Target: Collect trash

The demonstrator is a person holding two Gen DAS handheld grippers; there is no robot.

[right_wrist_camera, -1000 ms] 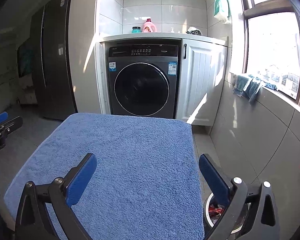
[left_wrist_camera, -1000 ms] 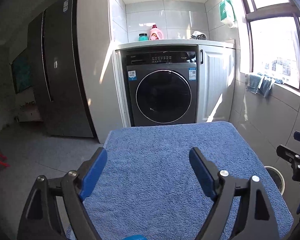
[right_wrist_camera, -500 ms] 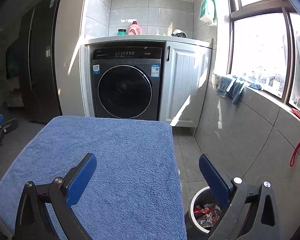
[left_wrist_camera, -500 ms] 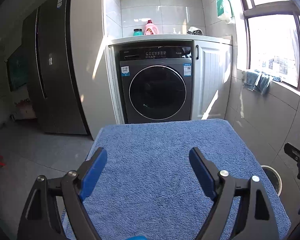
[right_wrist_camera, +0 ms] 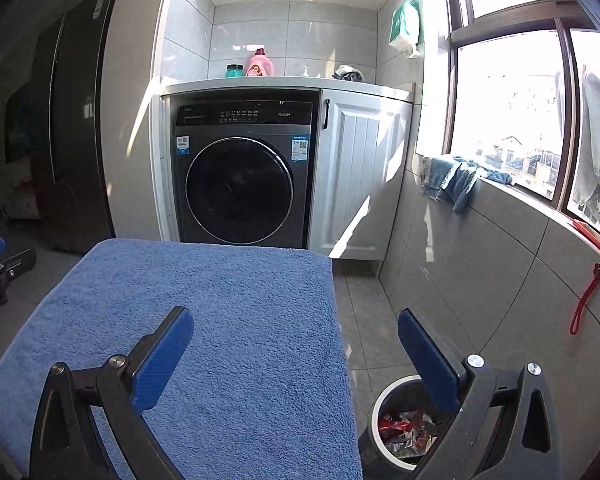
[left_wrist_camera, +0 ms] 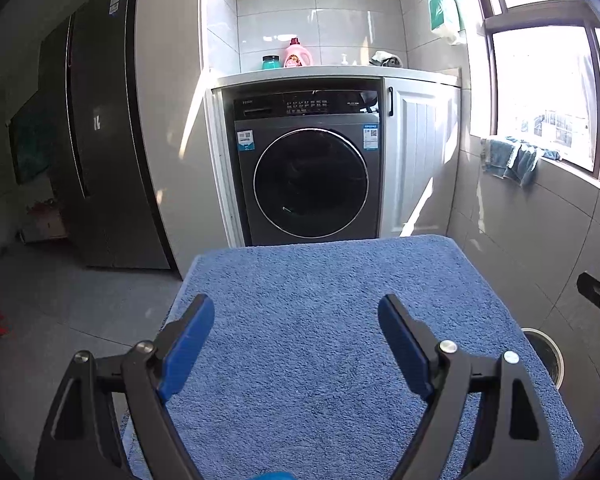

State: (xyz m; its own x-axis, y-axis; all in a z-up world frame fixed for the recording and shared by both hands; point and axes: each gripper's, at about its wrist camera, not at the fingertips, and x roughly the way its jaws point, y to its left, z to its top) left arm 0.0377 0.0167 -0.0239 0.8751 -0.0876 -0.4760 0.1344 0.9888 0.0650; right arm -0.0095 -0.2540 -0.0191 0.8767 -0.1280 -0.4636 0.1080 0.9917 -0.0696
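A blue towel (left_wrist_camera: 332,320) (right_wrist_camera: 220,320) covers the table in front of both grippers, and no loose trash shows on it. My left gripper (left_wrist_camera: 296,312) hovers over the towel, open and empty. My right gripper (right_wrist_camera: 294,320) is open too, its left finger over the towel's right edge and its right finger above the floor. On the floor to the right of the table stands a round trash bin (right_wrist_camera: 400,424) with red and silvery wrappers inside. In the left wrist view only the bin's rim (left_wrist_camera: 548,352) shows, with the right gripper's fingers (left_wrist_camera: 598,300) at the far right.
A dark washing machine (left_wrist_camera: 308,176) (right_wrist_camera: 240,176) sits under a white counter with bottles, a white cabinet door (right_wrist_camera: 356,172) to its right. A dark fridge (left_wrist_camera: 100,128) stands left. A tiled wall and window sill with blue cloths (right_wrist_camera: 456,180) run along the right. A red cord (right_wrist_camera: 586,300) hangs there.
The right wrist view has swung to the right, so the trash bin and its wrappers show more fully. The left view has shifted slightly right. Both grippers stay open.
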